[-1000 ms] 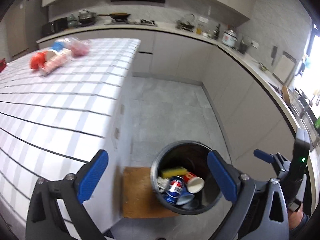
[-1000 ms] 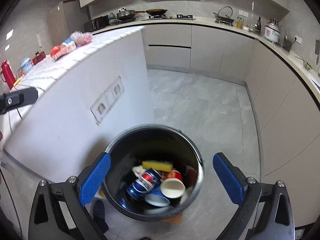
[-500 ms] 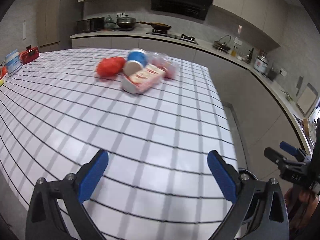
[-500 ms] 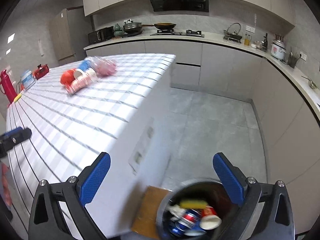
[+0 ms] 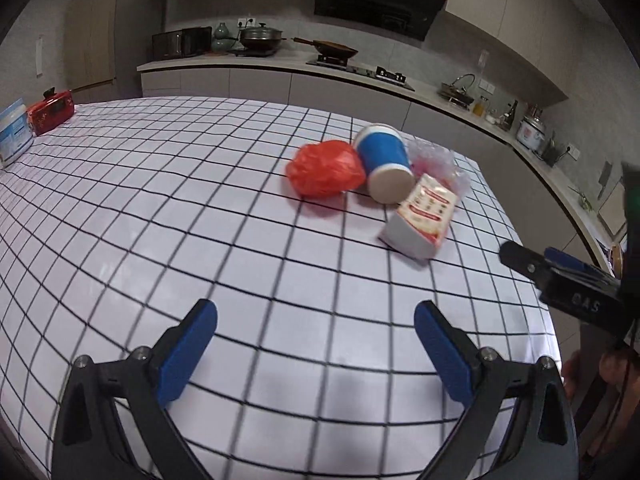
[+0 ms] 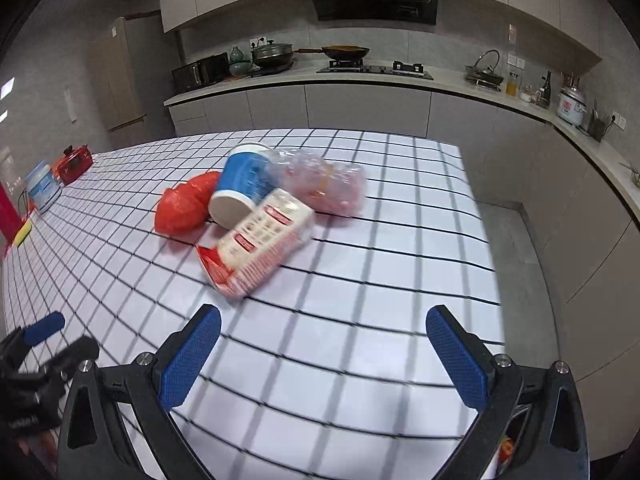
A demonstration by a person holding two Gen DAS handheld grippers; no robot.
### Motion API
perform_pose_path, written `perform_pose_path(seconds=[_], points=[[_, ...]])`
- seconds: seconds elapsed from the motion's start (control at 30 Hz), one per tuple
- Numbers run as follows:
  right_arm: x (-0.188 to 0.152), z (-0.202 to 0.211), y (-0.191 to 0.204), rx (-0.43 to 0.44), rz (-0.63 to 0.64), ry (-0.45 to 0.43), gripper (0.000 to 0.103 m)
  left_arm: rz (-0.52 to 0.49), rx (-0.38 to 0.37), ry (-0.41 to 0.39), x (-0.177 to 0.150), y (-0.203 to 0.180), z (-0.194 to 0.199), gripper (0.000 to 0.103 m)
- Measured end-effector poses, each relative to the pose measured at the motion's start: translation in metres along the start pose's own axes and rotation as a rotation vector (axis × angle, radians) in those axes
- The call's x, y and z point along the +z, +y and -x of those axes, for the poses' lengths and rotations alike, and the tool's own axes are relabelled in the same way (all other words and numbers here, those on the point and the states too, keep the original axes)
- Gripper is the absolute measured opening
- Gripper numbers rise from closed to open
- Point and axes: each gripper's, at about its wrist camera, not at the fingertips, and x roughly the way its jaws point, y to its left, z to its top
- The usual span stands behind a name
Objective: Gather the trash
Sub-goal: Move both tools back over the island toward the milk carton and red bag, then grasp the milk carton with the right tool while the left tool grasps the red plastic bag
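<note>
On the checked tabletop (image 5: pixel 160 200) lies a heap of trash: a crumpled red bag (image 5: pixel 324 168), a blue paper cup (image 5: pixel 384 164) on its side, a red-and-white carton (image 5: pixel 424 216) and a clear plastic wrapper (image 5: pixel 436 160). The right wrist view shows the same red bag (image 6: pixel 184 204), cup (image 6: pixel 240 184), carton (image 6: pixel 256 248) and wrapper (image 6: pixel 324 184). My left gripper (image 5: pixel 316 348) is open and empty, short of the heap. My right gripper (image 6: pixel 324 356) is open and empty, just short of the carton. The trash bin is hidden.
A red box (image 5: pixel 52 112) and a white-and-blue tub (image 5: pixel 14 132) stand at the table's far left edge. The table's right edge drops to the grey floor (image 6: pixel 516 248). A kitchen counter (image 6: pixel 360 76) with pans runs along the back wall.
Both grippers have risen from over the trash bin on the floor and now face the tabletop, closer to the trash heap. Both stay open and empty.
</note>
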Motion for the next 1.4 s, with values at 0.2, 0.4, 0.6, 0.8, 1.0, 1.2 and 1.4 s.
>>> perform_pose_path(seconds=[0.2,0.4,0.6,0.8,1.0,1.2,1.4], points=[[0.027,-0.048,0.043,-0.014,-0.073,0.018,0.103,-0.007,0.005,0.004,0.018,0.032,-0.01,0.099],[0.036,-0.092,0.057,-0.075,-0.081,0.083,0.103,-0.026,-0.001,0.022,0.034,0.046,-0.031,0.099],[0.024,-0.077,0.018,-0.131,-0.084,0.079,0.103,-0.075,-0.067,0.045,0.057,0.025,-0.068,0.099],[0.032,-0.063,-0.008,-0.087,-0.109,0.044,0.103,-0.127,-0.088,0.046,0.078,0.0,-0.103,0.099],[0.037,-0.079,-0.002,-0.047,-0.087,0.068,0.103,-0.143,-0.088,0.058,0.094,-0.009,-0.126,0.098],[0.039,-0.091,-0.002,-0.061,-0.075,0.095,0.086,-0.12,-0.129,0.093,0.098,-0.005,-0.138,0.062],[0.037,-0.094,-0.01,-0.04,-0.098,0.108,0.061,-0.133,-0.152,0.074,0.094,-0.005,-0.128,0.031]])
